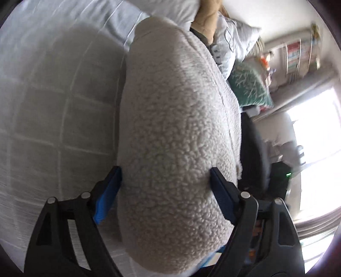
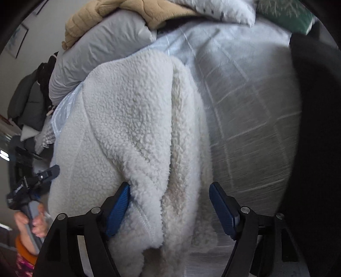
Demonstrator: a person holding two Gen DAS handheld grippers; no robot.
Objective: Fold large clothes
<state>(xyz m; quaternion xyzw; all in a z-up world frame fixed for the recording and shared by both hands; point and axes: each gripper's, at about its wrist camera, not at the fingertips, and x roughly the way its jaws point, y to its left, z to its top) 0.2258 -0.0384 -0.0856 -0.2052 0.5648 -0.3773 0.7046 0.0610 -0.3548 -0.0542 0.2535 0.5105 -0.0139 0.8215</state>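
Observation:
A large cream fleece garment (image 1: 174, 132) lies folded into a long thick band on the bed (image 1: 53, 102). My left gripper (image 1: 165, 187) is open wide, its blue pads on either side of the band's near end. In the right wrist view the same fleece (image 2: 132, 127) lies bunched with a folded edge. My right gripper (image 2: 169, 202) is open, its left pad against the fleece and its right pad over the bedcover (image 2: 251, 110). The left gripper (image 2: 45, 174) shows at the garment's far left edge, held by a hand.
Grey pillows (image 2: 100, 46) and a tan plush blanket (image 2: 136, 10) are piled at the head of the bed. A green cushion (image 1: 249, 87) and a dark chair (image 1: 253, 149) stand beside the bed. A bright window (image 1: 315, 138) is at the right.

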